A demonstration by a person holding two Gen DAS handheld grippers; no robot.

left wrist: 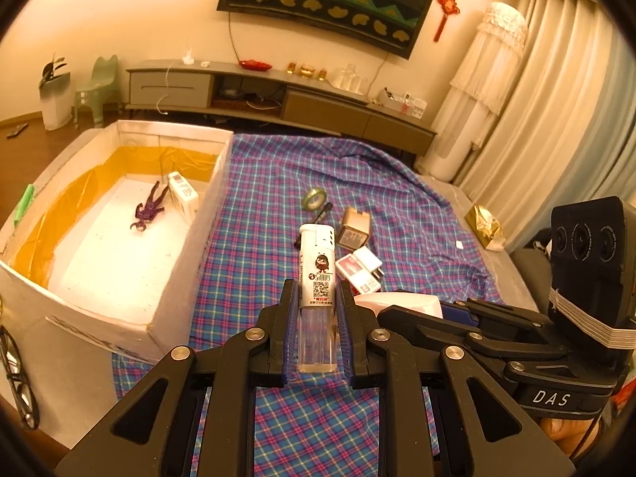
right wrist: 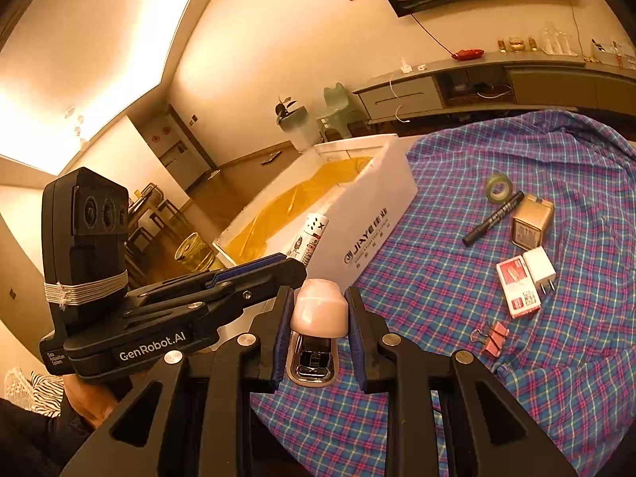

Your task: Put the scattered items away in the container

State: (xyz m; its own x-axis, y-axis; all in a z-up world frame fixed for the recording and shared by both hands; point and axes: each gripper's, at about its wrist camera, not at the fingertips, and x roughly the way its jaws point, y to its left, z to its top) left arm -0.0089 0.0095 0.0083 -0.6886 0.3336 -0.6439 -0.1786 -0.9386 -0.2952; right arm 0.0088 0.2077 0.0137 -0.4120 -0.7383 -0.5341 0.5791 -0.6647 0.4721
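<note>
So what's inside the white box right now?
The white box holds a purple toy figure and a small white carton leaning against its right wall, over a white floor with yellow lining. The near wall hides the closest strip of floor.

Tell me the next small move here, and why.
Probably carry both loads over to the white box and let go above it. The left hand-held gripper is shut on a lighter, the right hand-held gripper on a pink stapler, both above the plaid cloth; a toy figure already lies inside.
</note>
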